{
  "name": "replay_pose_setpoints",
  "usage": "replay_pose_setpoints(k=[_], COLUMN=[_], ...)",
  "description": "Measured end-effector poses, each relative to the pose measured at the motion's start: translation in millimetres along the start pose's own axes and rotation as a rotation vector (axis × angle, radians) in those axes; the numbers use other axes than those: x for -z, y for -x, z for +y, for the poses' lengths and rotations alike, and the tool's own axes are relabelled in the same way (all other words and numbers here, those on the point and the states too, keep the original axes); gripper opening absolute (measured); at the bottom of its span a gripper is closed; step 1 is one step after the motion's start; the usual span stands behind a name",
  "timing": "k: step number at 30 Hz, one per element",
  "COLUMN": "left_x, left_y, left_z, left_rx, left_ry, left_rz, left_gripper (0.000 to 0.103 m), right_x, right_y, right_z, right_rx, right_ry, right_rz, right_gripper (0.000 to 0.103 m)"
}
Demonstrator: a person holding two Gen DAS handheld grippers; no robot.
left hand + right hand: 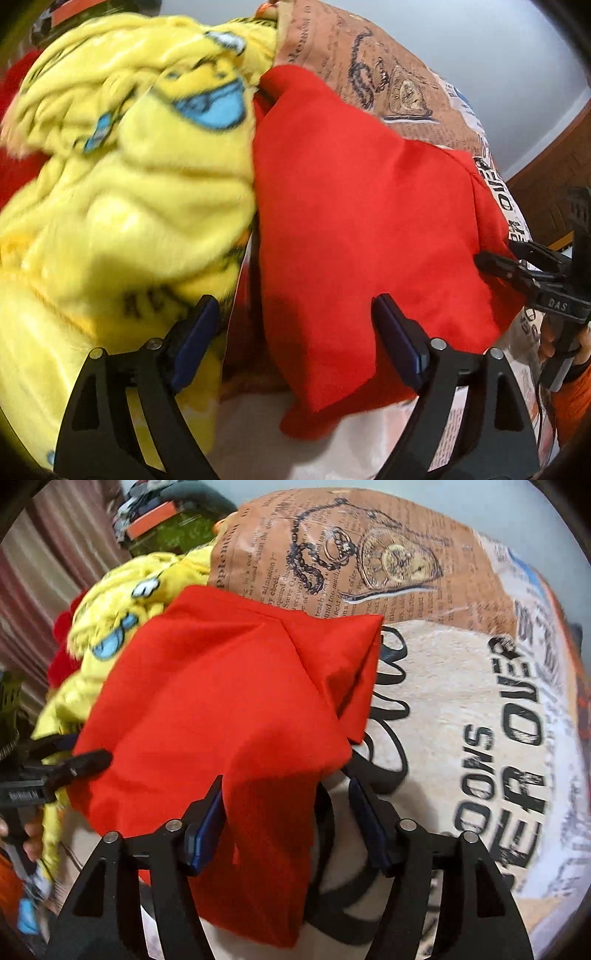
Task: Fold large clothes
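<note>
A red garment (362, 221) lies partly folded on a bed cover printed like newspaper (369, 48). In the left wrist view my left gripper (295, 317) is open, its jaws wide apart over the garment's near left edge, holding nothing. My right gripper shows there at the right (495, 258), at the garment's far edge. In the right wrist view the right gripper (286, 794) is open, with a hanging fold of the red garment (229, 701) lying between its jaws. The left gripper (92, 760) shows at the garment's left edge.
A fluffy yellow blanket with blue cartoon prints (129, 166) is bunched up to the left of the garment, touching it; it also shows in the right wrist view (110, 627). A pile of other items (166, 520) and a curtain (44, 572) stand behind.
</note>
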State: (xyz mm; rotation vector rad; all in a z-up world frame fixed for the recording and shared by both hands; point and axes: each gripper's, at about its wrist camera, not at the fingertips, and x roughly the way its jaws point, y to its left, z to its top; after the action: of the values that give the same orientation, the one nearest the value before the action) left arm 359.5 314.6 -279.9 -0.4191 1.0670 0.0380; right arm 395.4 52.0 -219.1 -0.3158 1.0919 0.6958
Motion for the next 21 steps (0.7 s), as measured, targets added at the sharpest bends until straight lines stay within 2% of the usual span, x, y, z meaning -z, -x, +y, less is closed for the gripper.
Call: replay_pose_setpoints(k=[5,9,12,16,21], left_x=[13.7,16.1,16.9,17.6,27.9], left_y=[12.3,31.5,64.0,112.5,194.1], left_z=[5.4,-5.8,-24.7,-52.7,-101.4], left_rx=[0.006,-0.063,-0.108,-0.116,-0.114], left_ry=[0.040,0.007,-0.045,-0.091,-0.157], left_rz=[-0.003,-0.018,-0.088,-0.202,-0.407], left_gripper=[0.085,0.084,0.084,0.084,0.084], right_x=[10.6,16.1,15.1,13.8,18.8], right_y=[15.2,38.6,63.8,111.0,185.6], right_z=[1.4,-0.8,2.2,10.9,33.3], right_rx=[0.063,0.071,0.068,0.040,0.017], right_ry=[0.027,0.014,0.001,-0.019,-0.015], right_rz=[-0.021,-0.047,-0.102,-0.210,-0.405], right_gripper=[0.068,0.068,0.067,0.067,0.068])
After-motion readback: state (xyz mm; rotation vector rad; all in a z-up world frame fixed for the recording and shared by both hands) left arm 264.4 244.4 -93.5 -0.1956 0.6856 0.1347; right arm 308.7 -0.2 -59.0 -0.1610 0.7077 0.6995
